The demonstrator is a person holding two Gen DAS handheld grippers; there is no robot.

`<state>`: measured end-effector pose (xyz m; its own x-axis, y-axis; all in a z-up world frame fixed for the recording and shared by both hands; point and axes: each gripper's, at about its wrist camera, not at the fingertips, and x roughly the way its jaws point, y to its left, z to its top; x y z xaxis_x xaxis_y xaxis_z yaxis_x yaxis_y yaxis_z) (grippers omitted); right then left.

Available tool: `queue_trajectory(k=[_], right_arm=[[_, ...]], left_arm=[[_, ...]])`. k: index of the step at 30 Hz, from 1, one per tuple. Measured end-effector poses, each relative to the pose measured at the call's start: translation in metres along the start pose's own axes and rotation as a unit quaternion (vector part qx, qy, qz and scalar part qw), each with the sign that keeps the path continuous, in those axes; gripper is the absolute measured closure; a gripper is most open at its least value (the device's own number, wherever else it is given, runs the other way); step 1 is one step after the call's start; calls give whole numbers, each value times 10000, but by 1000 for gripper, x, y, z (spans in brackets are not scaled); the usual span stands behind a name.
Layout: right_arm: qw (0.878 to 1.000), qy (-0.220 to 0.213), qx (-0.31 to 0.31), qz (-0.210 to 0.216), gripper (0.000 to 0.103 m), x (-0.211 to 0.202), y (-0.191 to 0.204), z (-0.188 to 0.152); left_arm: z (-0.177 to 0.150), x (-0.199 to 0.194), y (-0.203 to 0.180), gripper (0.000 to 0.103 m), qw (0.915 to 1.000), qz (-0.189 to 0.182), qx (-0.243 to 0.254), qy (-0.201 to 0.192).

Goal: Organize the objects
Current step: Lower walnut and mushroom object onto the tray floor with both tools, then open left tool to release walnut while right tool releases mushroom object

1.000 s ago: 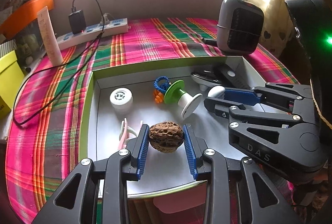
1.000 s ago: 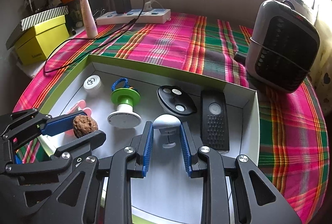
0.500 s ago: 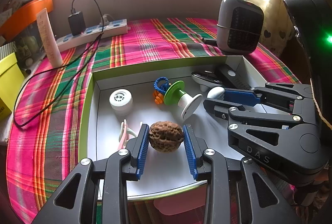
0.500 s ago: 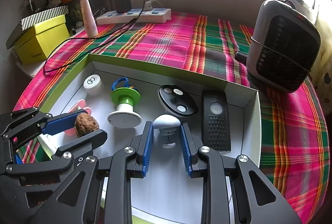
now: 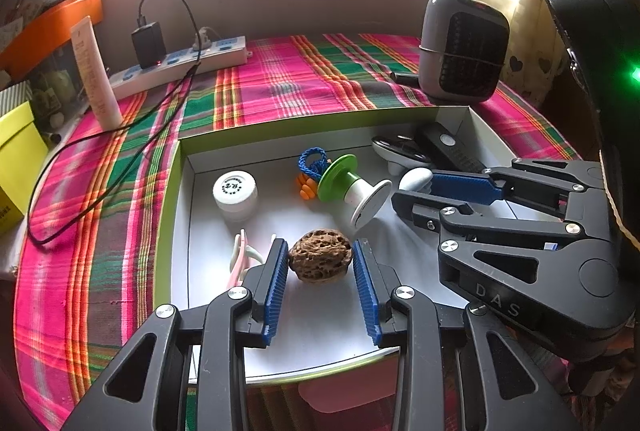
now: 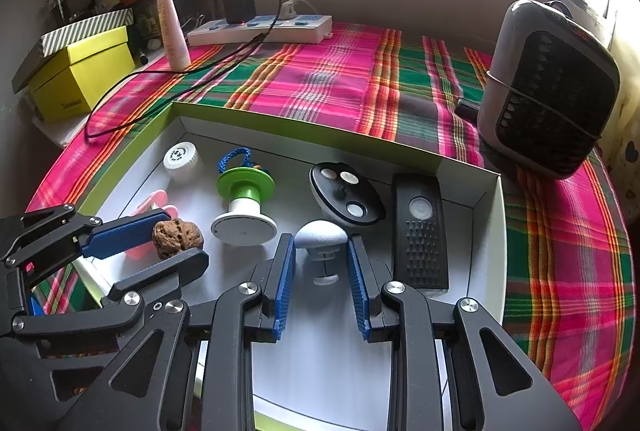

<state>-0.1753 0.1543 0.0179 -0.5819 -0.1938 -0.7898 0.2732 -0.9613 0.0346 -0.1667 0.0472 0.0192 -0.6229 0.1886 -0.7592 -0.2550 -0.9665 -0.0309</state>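
Observation:
A brown walnut (image 5: 320, 261) sits between the blue pads of my left gripper (image 5: 320, 263), low over the floor of a white box with green rim (image 5: 172, 191). The pads touch its sides. It also shows in the right wrist view (image 6: 178, 237). My right gripper (image 6: 322, 255) has its pads against a white mushroom-shaped knob (image 6: 322, 237) in the same box (image 6: 498, 231). The knob also shows in the left wrist view (image 5: 414, 178).
The box also holds a white jar (image 5: 235, 189), a green-and-white spool (image 5: 352, 187), a blue cord with orange beads (image 5: 310, 161), a pink clip (image 5: 240, 259), an oval remote (image 6: 346, 193) and a black remote (image 6: 420, 231). A heater (image 6: 548, 87), power strip (image 6: 260, 29), tube (image 6: 172, 25), yellow box (image 6: 80, 75) stand around.
Both grippers have drawn back slightly within the box, each with its object still between its pads. The heater looks a little farther away.

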Motion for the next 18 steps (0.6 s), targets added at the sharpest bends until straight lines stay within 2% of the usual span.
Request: queue_trajectory(k=[5,18], right_arm=[[10000,-57,73,-16,64,-3,-3,0],[9997,-184,141,-84,64,-15,0,-2]], left_arm=[[-1,-1,2,71,10000,2,-40,5],[-5,-15,2,70,9999,-3,-65,-94]])
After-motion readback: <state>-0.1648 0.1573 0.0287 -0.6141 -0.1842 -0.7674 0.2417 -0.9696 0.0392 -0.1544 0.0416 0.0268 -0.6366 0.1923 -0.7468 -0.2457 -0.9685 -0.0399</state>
